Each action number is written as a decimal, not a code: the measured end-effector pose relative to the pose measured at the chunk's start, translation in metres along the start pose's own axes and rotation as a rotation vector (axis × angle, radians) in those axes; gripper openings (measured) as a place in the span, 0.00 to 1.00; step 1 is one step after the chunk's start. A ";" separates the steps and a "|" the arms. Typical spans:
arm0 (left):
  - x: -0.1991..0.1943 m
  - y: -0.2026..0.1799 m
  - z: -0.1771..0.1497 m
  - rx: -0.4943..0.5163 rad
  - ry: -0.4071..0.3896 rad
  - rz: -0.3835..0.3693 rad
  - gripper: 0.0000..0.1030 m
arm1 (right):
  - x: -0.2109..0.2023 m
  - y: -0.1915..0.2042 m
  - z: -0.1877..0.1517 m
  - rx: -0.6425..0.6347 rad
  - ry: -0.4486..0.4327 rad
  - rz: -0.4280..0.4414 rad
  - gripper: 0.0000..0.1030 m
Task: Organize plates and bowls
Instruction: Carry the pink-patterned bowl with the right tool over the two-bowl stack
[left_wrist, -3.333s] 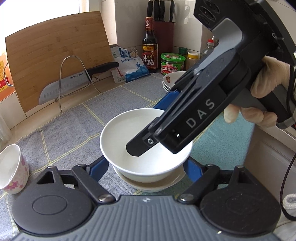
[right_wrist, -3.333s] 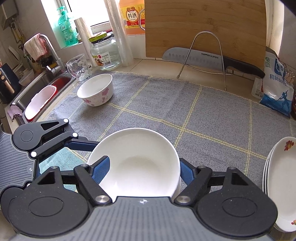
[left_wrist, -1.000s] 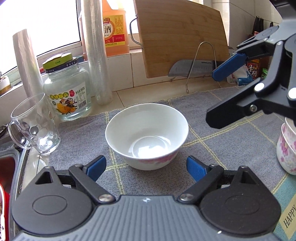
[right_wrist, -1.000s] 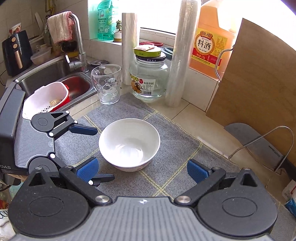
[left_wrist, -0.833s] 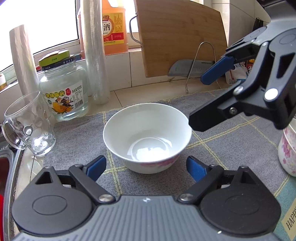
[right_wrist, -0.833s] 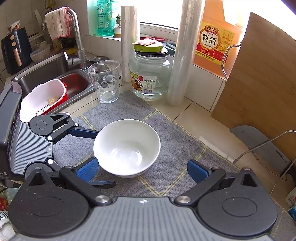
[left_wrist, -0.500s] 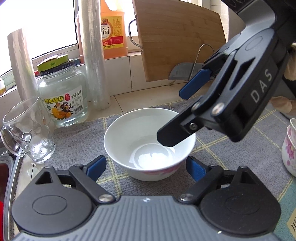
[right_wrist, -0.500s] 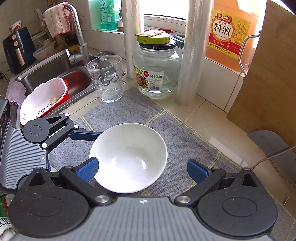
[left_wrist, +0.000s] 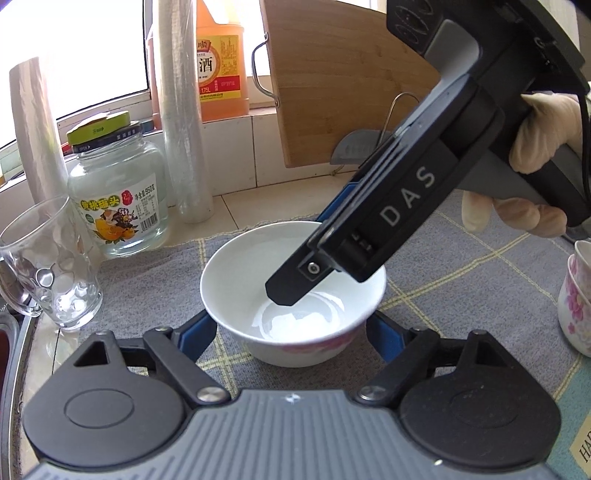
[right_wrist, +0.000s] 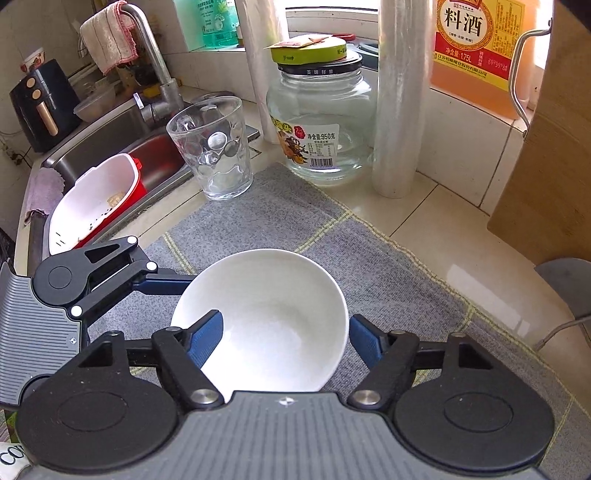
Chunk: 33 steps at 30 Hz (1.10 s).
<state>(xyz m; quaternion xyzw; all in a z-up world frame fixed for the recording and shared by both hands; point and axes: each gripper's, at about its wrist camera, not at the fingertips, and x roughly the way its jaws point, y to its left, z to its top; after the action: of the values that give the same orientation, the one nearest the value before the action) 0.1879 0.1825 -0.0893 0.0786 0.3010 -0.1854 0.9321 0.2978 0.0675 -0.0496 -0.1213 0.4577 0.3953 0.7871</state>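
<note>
Left wrist view: white bowl (left_wrist: 293, 295) centre frame on the grey mat (left_wrist: 461, 295), between the left gripper (left_wrist: 291, 338) fingers – jaws closing, pads beside its walls, contact unclear. Right gripper (left_wrist: 284, 291) enters from upper right, one finger inside the bowl.

Right wrist view: bowl (right_wrist: 266, 321) lower centre – right gripper (right_wrist: 286, 341) jaws closing across its near rim, left pad inside, right pad outside. Glass (right_wrist: 214, 147) upper left.
</note>
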 end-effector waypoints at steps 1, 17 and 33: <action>0.000 0.000 0.000 0.001 0.000 0.000 0.85 | 0.001 0.000 0.000 0.002 0.001 0.004 0.75; 0.000 -0.001 0.001 0.005 0.009 0.000 0.85 | 0.002 -0.006 0.002 0.052 0.004 0.033 0.72; -0.034 -0.024 0.015 0.074 -0.004 -0.035 0.85 | -0.045 0.008 -0.018 0.084 -0.044 0.029 0.72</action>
<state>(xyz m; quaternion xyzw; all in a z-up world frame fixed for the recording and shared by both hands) 0.1605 0.1669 -0.0581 0.1076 0.2934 -0.2128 0.9258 0.2687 0.0396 -0.0213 -0.0730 0.4583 0.3896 0.7955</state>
